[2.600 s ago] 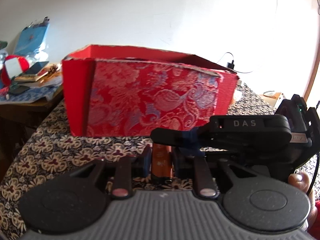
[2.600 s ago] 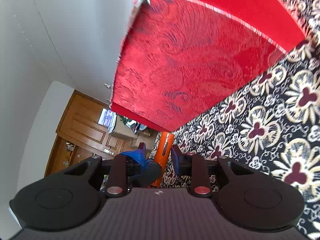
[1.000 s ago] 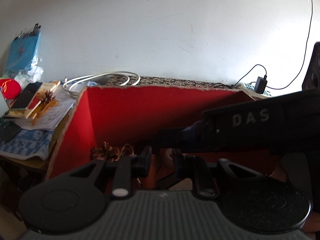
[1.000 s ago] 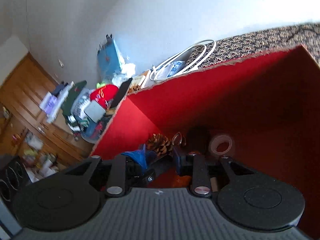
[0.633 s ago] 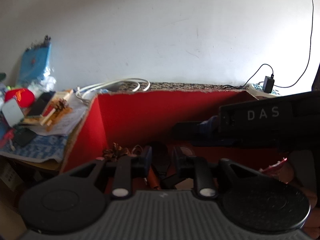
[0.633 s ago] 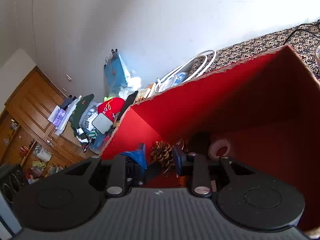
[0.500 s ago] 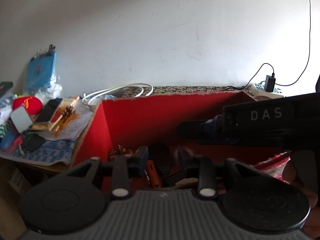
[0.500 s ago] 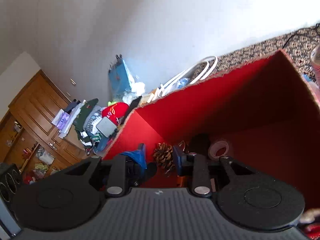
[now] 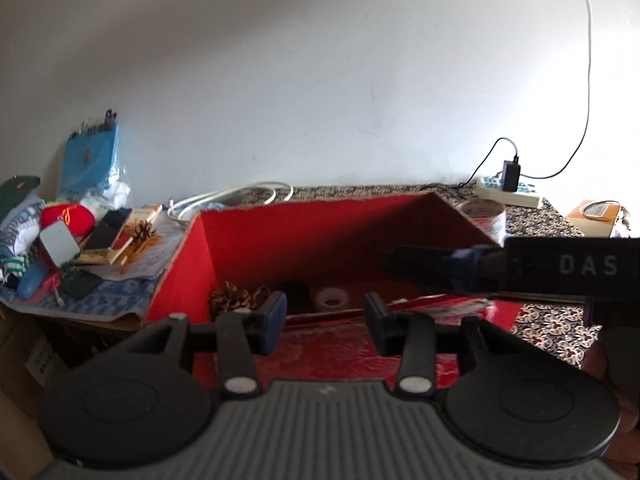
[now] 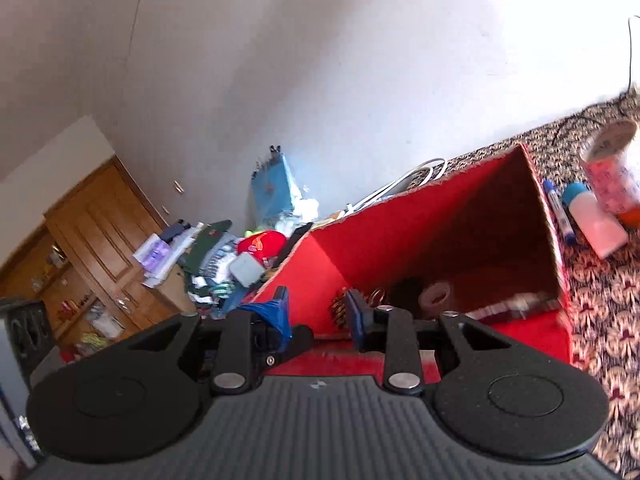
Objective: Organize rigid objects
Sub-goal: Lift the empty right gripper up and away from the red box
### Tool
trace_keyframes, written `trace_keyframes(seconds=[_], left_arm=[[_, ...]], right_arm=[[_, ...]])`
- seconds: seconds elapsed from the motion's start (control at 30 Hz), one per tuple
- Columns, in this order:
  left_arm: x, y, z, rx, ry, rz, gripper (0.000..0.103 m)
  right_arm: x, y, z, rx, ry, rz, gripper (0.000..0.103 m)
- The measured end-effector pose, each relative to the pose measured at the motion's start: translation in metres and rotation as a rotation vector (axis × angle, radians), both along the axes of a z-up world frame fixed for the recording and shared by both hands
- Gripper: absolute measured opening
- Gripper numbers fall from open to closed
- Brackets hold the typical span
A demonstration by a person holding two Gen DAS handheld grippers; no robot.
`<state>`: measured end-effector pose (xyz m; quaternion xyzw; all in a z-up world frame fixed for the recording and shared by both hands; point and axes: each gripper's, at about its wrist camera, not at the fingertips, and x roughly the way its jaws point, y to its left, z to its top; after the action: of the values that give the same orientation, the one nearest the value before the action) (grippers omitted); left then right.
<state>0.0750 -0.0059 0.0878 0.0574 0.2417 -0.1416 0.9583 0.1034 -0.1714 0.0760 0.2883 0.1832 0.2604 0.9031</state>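
An open red box [image 9: 320, 232] stands on the patterned cloth; it also shows in the right wrist view [image 10: 440, 216]. Inside it lie a pine cone [image 9: 230, 298], a dark round object [image 9: 296, 294] and a tape roll [image 9: 331, 299]; the tape roll [image 10: 436, 295] and pine cone [image 10: 340, 308] show in the right wrist view too. My left gripper [image 9: 325, 320] is open and empty, above the box's near edge. My right gripper [image 10: 316, 320] is open and empty near the box's left front corner. The right gripper's body marked DAS [image 9: 568, 268] reaches in from the right.
A patterned cup [image 10: 612, 168], a white bottle with blue cap [image 10: 592, 220] and a blue marker [image 10: 558, 212] lie right of the box. A cluttered side table [image 9: 72, 248] stands on the left. A power strip with charger [image 9: 510, 194] and white cable [image 9: 236, 196] lie behind the box.
Both grippers held an orange object over the box, then opened; the object is gone from them. Both have since pulled back and up from the box.
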Motion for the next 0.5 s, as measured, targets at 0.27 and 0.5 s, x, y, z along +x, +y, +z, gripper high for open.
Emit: trace_keyframes(seconds=[0.27, 0.5], left_arm=[[-0.042, -0.024, -0.007, 0.004, -0.049, -0.056, 0.048], [-0.059, -0.056, -0.043, 0.048, -0.009, -0.098, 0.05]], right_arm=[[-0.036, -0.02, -0.018, 0.057, 0.011, -0.012, 0.014], [-0.061, -0.041, -0.048, 0.06, 0.098, -0.073, 0.014]])
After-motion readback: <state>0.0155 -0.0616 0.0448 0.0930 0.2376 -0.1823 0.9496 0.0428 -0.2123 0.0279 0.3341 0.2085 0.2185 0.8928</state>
